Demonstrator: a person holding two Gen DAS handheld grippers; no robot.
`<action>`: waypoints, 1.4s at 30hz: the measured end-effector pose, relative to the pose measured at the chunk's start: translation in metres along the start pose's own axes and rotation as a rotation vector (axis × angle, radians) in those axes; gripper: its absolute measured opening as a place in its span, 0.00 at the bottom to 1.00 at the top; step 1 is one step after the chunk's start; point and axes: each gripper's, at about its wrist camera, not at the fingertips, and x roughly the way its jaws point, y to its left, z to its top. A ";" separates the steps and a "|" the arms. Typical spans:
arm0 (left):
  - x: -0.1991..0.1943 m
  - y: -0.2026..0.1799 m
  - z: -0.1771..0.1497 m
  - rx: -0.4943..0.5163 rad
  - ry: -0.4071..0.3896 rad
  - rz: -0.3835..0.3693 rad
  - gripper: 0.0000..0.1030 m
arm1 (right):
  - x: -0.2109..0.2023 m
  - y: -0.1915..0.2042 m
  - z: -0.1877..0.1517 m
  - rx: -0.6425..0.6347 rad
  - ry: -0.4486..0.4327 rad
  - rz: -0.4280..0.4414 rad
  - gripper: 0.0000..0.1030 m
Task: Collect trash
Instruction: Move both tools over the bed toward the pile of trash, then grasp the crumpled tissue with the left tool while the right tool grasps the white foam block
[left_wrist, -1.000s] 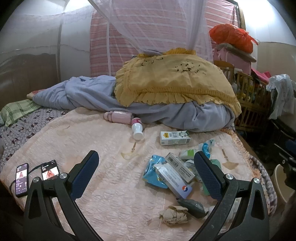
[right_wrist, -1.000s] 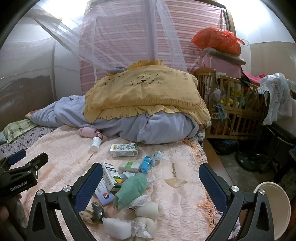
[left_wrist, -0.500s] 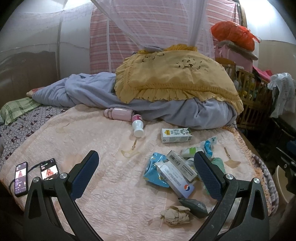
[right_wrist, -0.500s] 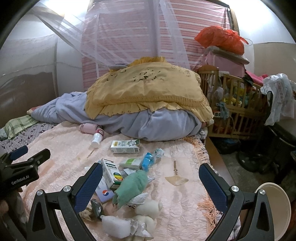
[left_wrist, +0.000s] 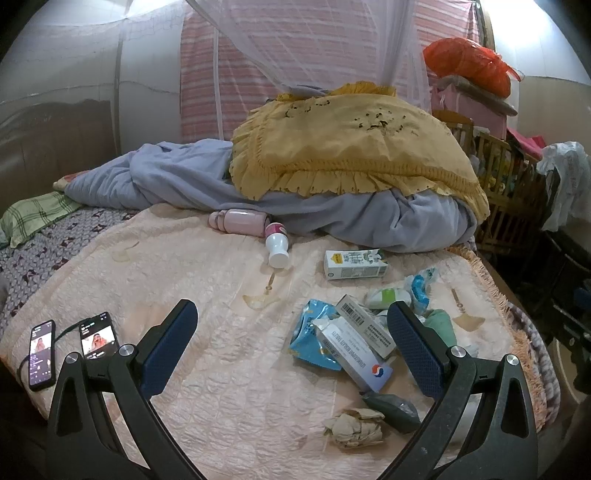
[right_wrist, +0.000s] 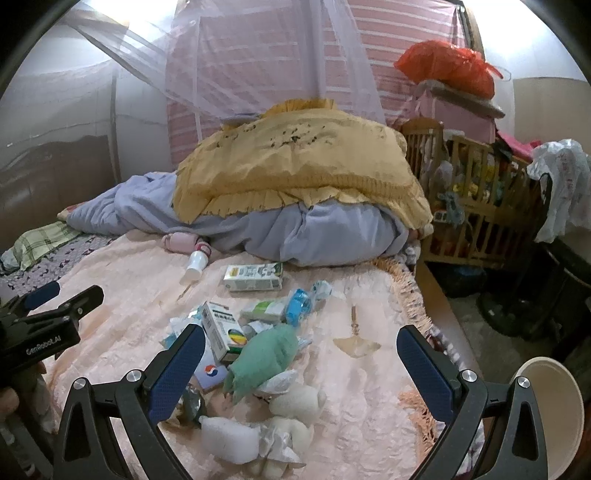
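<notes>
both claws, left claw (left_wrist: 291, 343) and right claw (right_wrist: 301, 365), are held spread apart and empty above the trash pile (right_wrist: 258, 354) scattered on the bed (left_wrist: 221, 369).

Both views have risen slightly, the trash pile (left_wrist: 354, 332) sitting lower between the wide-open left tongs (left_wrist: 291, 345).

Both wrist views, facing bed (left_wrist: 229, 369) (shared litter (right_wrist: 258, 354))

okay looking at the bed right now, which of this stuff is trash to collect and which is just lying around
Trash, probably:
crumpled brown paper wad
torn blue plastic wrapper
white cardboard medicine box
green-and-white drink carton
crumpled mint-green tissue

Just lying about:
two lit black phones
pink baby bottle
yellow frilled pillow
</notes>
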 end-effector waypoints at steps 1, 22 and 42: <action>0.000 0.000 0.000 0.000 0.001 0.000 0.99 | 0.001 0.000 -0.001 -0.004 0.010 0.004 1.00; 0.019 0.023 -0.020 0.050 0.102 -0.001 0.99 | 0.020 0.004 -0.047 -0.144 0.193 0.077 1.00; 0.046 -0.005 -0.083 0.214 0.344 -0.321 0.95 | 0.051 0.004 -0.069 -0.066 0.357 0.340 0.80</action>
